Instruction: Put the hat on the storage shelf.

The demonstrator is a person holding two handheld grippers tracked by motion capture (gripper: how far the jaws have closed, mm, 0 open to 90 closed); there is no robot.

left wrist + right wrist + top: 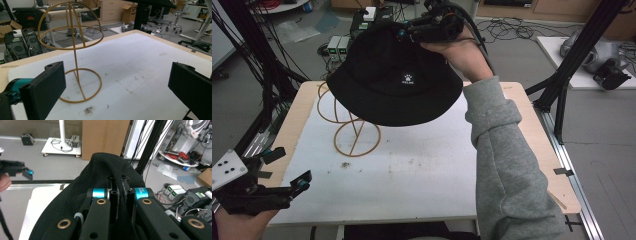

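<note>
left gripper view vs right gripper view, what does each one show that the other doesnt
Left gripper view alone: the gold wire hat stand upright on the white table top, seen between the left gripper and its wide-open jaws, with nothing between them.

Right gripper view alone: the black hat, a fold of its fabric pinched by the right gripper, whose jaws are closed on it; cardboard boxes and bench electronics behind.

Both: part of the white table top and a cluttered lab floor with cables beyond it.
</note>
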